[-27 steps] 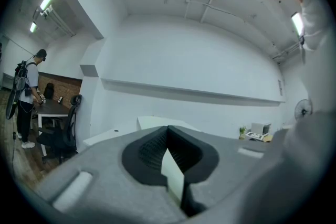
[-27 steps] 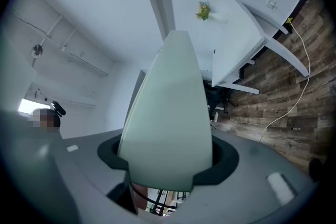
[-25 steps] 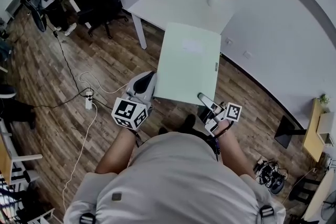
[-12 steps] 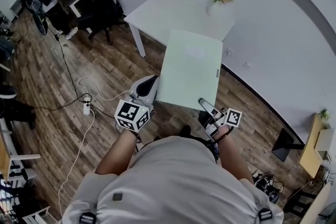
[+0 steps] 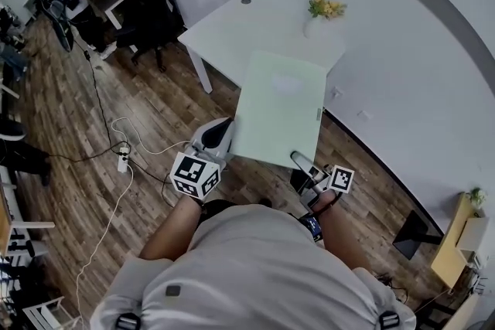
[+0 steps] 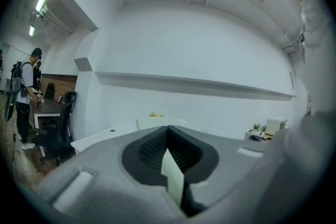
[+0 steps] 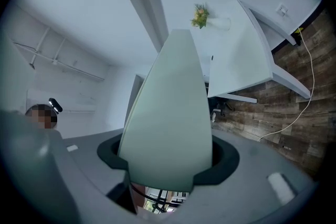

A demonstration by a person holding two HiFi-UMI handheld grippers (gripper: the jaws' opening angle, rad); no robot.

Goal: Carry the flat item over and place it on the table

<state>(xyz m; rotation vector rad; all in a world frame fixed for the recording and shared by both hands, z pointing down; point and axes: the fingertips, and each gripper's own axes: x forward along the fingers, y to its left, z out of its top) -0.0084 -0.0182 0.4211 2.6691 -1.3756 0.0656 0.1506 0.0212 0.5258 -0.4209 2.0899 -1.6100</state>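
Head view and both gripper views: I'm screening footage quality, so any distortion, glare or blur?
Head view: sharp, evenly lit, wall edge bowed, faint sheen on the flat panel. Left gripper view: fisheye, black corners, bright ceiling strips. Right gripper view: same vignette, panel looms stretched.

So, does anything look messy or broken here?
Only the white cables and power strip sprawled loosely over the wooden floor look messy. The pale green board, gripped by the left gripper and right gripper, looks undamaged, and nothing is spilled.
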